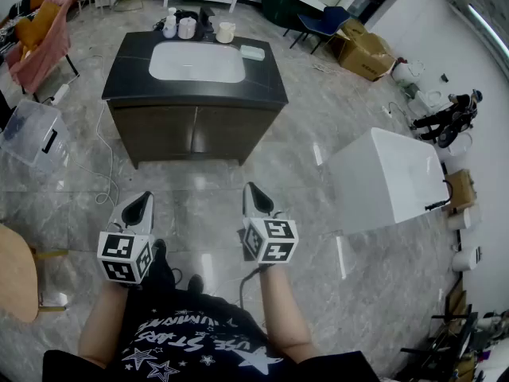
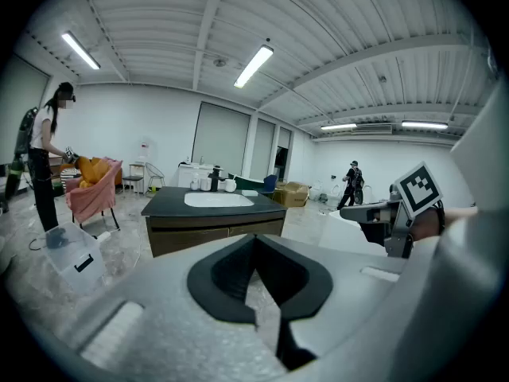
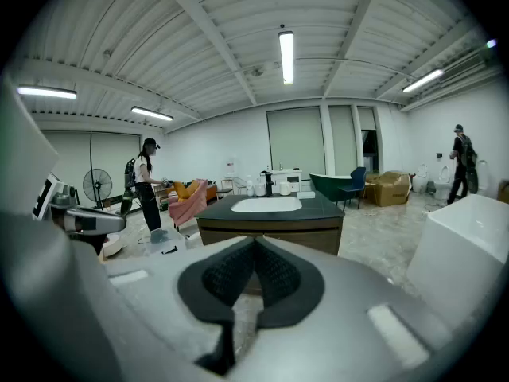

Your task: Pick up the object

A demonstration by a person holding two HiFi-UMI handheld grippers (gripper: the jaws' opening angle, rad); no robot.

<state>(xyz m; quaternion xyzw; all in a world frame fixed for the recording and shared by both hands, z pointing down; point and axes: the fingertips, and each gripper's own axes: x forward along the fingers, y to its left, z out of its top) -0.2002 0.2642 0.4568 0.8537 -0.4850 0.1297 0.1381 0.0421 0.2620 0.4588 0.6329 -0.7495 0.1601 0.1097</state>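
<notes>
Across the glossy floor [image 1: 199, 185], a vanity counter [image 1: 131, 74] sits at twelve o'clock; my left claw [image 1: 142, 203] and right claw [image 1: 252, 189] are pinched closed on nothing.

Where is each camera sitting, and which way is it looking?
Head view: on the person's head, facing steeply down at floor and sink cabinet; shows both arms, left claw, right claw.
Left gripper view: on the left claw, facing the cabinet along its shut jaws; right claw at right.
Right gripper view: on the right claw, facing the cabinet along its shut jaws; left claw at left.
Shared: all three see the sink cabinet.
</notes>
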